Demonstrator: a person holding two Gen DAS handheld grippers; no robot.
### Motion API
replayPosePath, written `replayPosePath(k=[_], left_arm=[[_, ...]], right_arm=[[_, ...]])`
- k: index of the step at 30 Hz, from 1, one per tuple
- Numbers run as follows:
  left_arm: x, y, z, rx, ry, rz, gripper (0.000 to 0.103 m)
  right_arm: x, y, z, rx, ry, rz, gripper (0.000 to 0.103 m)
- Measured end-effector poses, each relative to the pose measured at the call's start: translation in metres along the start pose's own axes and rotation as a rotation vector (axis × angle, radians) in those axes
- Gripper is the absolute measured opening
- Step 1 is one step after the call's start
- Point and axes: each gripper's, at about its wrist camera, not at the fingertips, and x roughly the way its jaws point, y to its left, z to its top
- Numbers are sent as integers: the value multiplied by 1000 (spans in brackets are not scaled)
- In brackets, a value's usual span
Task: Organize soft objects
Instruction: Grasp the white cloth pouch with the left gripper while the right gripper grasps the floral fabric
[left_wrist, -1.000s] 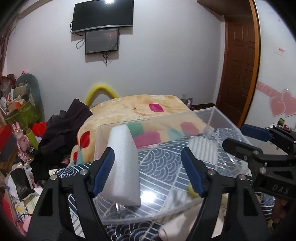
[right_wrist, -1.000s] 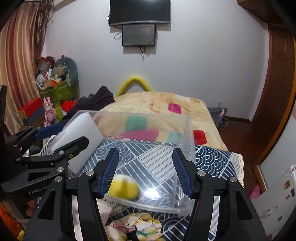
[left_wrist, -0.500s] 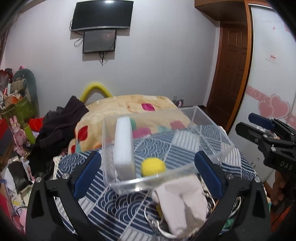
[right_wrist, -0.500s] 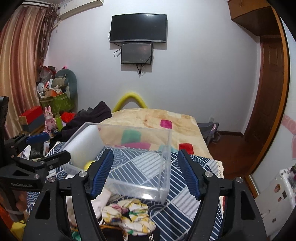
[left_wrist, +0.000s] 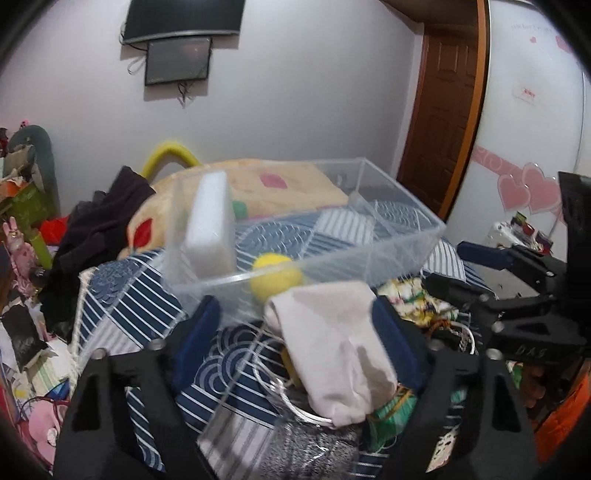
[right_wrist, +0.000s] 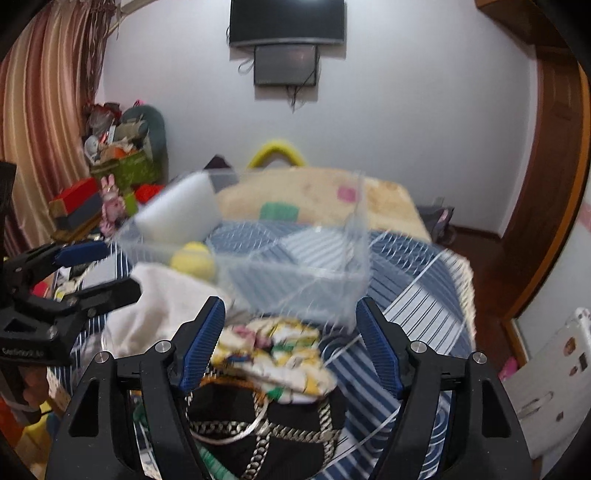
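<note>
A clear plastic box (left_wrist: 399, 254) (right_wrist: 332, 291) stands on the blue patterned table. In it a white foam block (left_wrist: 210, 229) (right_wrist: 177, 214) leans at the left end and a yellow ball (left_wrist: 275, 277) (right_wrist: 194, 258) lies near the front wall. A pale pink cloth (left_wrist: 332, 347) (right_wrist: 159, 302) lies in front of the box, between the fingers of my open left gripper (left_wrist: 295, 339). A yellow floral cloth (right_wrist: 280, 354) lies between the fingers of my open right gripper (right_wrist: 290, 350), which holds nothing.
A wire basket (left_wrist: 295, 406) with a black chain-trimmed item (right_wrist: 258, 439) sits at the near table edge. A bed with a beige quilt (right_wrist: 317, 203) and dark clothes (left_wrist: 99, 229) lies behind. Clutter fills the left floor (right_wrist: 110, 184); a brown door (left_wrist: 443, 110) is at right.
Both grippers have pulled back and lowered from the box. The left one let go of the foam block, which now stands in the box. The cloths came into view.
</note>
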Motion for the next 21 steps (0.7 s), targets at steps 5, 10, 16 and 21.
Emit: replayPosePath(k=[5, 10, 16, 21], left_arm=[[12, -5, -9, -5, 49, -46, 68], [25, -12, -20, 28, 91, -49, 45], [34, -11, -25, 9, 106, -87, 18], [27, -14, -28, 32, 79, -75, 18]], right_arm=[[9, -1, -19, 9, 55, 38, 79], [17, -2, -27, 12, 87, 42, 80], [17, -1, -30, 8, 86, 67, 55], [14, -2, -31, 9, 86, 113, 27]])
